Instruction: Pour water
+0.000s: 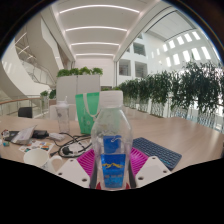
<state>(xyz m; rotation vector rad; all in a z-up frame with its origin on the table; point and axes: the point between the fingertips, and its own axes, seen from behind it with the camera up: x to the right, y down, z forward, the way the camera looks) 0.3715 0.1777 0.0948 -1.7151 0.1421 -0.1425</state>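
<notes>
— What is the gripper point(112, 172) doing?
— Its fingers point(150, 170) are pinching a clear water bottle point(111, 140) from both sides. The bottle stands upright between them, white cap on top, blue label low down, with the pink pads point(87, 163) against it.
— What sits around it?
— A wooden table point(185, 135) runs underneath. At ten o'clock from the bottle is a green cup point(88, 108); at nine o'clock lies a clutter of cables and small gear point(40, 140), too tangled to name. At four o'clock there is a striped mat point(158, 152).
— And farther off?
— A row of potted plants point(180, 92) at two o'clock, before tall windows.
</notes>
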